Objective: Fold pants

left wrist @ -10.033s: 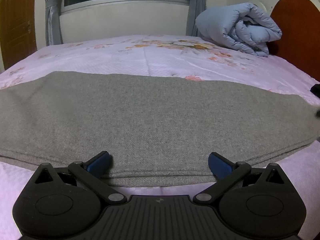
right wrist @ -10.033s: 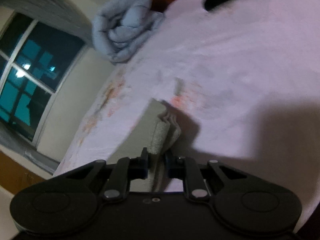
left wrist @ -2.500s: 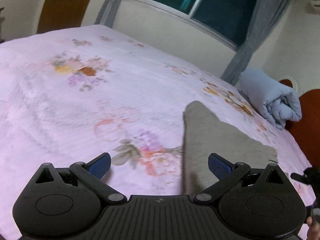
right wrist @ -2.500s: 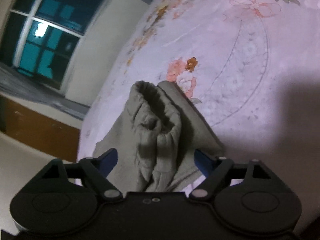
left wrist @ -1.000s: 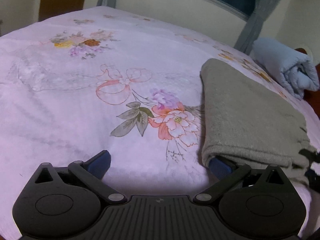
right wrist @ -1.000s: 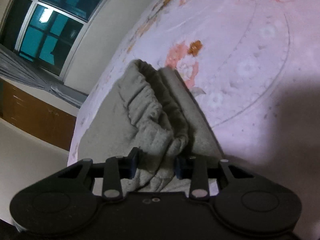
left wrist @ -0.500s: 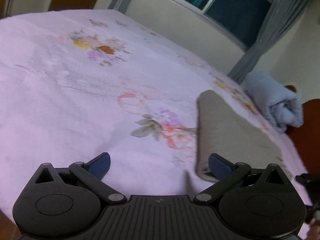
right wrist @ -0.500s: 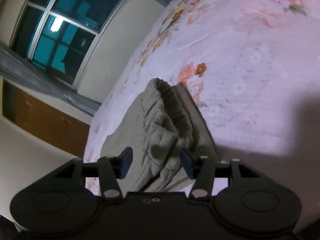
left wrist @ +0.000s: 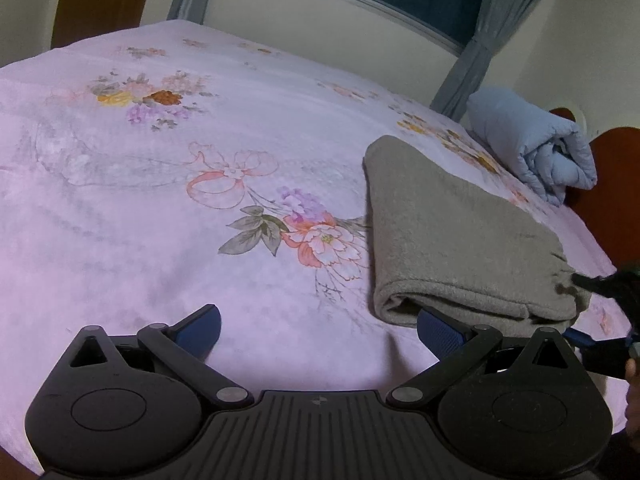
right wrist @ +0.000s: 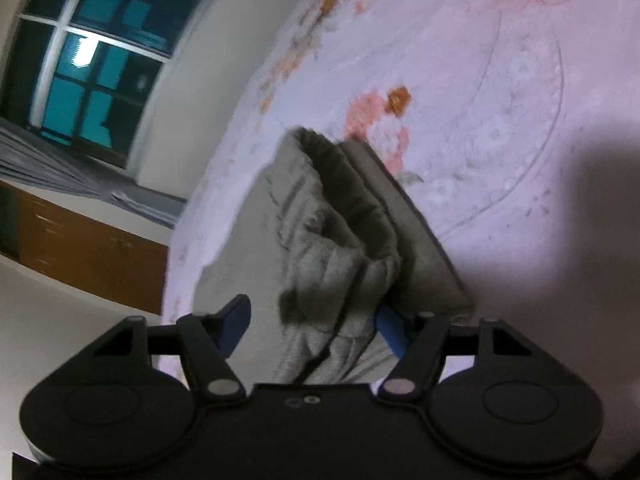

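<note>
Left wrist view showed the pants (left wrist: 452,236) lying folded into a compact grey stack on the bed (left wrist: 160,200), right of centre in the frame, with the rounded fold edge facing the camera. The left hand-held gripper (left wrist: 318,330) stood wide and held nothing; its right pad sat just beside the lower left corner of the stack, while its left pad was over bare floral sheet. That placement suggested a supporting role at the fold edge, not a grasp. A rolled blue quilt (left wrist: 536,152) lay well apart at the upper right, near the headboard, clear of the work.

Right wrist view, blurred, showed the gathered waistband end of the pants (right wrist: 340,232) bunched at the centre of the frame, directly ahead of the right hand-held gripper (right wrist: 312,322). Its jaws had just been opening. Fabric lay between the pads, but the left pad stood clear of the cloth, so the garment was judged released and resting on the bed under its own weight. The right pad was partly hidden behind the fabric.

The bunched waistband sat higher than the flat layers beneath it, probably because elastic gathers resist lying flat. The fold appeared largely complete; flattening that end seemed the likely remaining step.
</note>
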Tool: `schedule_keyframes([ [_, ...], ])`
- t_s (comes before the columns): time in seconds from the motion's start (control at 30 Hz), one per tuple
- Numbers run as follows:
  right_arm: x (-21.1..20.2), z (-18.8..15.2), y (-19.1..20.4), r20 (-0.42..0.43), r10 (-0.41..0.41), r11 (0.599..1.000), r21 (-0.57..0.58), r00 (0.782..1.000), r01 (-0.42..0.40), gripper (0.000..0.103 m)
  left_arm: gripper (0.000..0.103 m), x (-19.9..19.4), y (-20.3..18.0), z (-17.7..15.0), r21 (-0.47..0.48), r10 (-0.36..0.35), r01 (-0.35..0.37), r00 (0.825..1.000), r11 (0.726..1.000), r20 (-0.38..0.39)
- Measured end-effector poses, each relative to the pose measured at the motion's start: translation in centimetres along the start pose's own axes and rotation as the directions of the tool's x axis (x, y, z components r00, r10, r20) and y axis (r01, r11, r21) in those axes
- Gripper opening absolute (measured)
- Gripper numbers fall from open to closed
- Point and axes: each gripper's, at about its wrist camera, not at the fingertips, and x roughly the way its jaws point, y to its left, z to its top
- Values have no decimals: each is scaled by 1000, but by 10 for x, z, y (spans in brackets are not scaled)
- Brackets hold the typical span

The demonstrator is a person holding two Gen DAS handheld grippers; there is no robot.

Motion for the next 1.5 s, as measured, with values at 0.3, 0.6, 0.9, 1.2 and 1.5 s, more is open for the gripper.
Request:
schedule_keyframes([
  [0.3, -11, 8, 87, 32, 205, 966, -171, 978, -196, 26, 103, 18, -30, 5, 154, 62, -60, 998, 986, -7],
  [0.6, -1, -2, 134, -7, 270, 932, -250, 963, -263, 26, 103, 33, -15, 13, 131, 192, -191, 981, 973, 1],
  [0.9, -1, -2, 102, -1, 221, 958, -187, 975, -217, 26, 103, 42, -12, 10, 95, 198, -198, 980, 976, 10],
  [1.2, -5, -5, 87, -1, 213, 966, -150, 977, -211, 26, 103, 41, -22, 12, 78, 219, -221, 975, 972, 31],
  [1.5, -6, -3, 84, 3, 209, 967, -146, 978, -207, 26, 103, 46, -7, 15, -5, 188, -188, 982, 982, 24],
])
